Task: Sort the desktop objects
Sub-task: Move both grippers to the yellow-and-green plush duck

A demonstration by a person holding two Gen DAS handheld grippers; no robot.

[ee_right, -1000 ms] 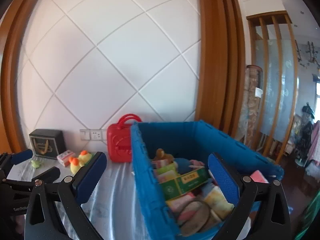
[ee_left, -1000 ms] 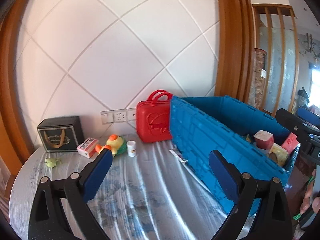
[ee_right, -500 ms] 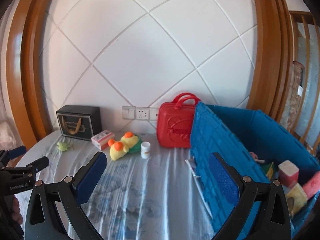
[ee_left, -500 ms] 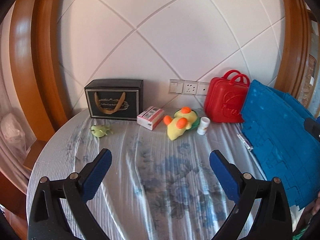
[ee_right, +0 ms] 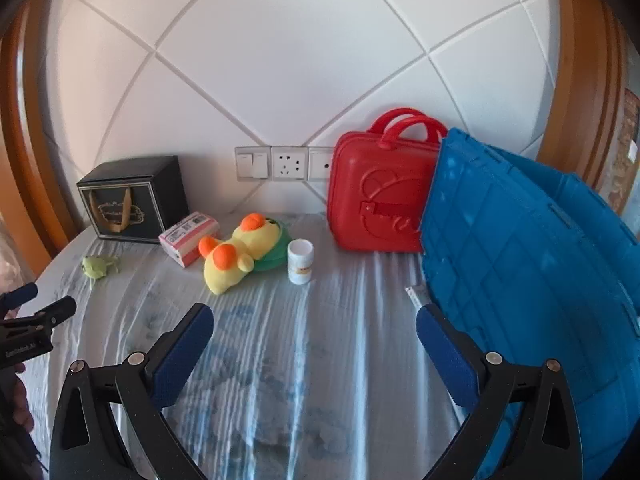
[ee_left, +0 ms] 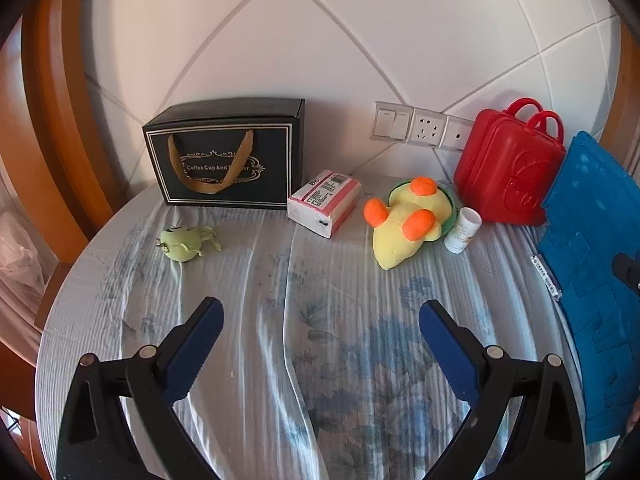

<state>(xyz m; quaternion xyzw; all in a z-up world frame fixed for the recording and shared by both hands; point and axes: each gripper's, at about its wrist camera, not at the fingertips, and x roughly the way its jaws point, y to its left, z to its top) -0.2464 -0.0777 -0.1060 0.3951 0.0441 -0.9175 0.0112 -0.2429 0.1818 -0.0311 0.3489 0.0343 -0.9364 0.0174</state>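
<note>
Both views have been swung left off the blue crate. Left gripper and right gripper are held wide, empty, above the tablecloth; the plush duck lies near the wall.

On the table ahead of the grippers: one black gift box, one pink packet, one yellow plush duck, one green frog toy, one white bottle, one red case, one blue crate.
</note>
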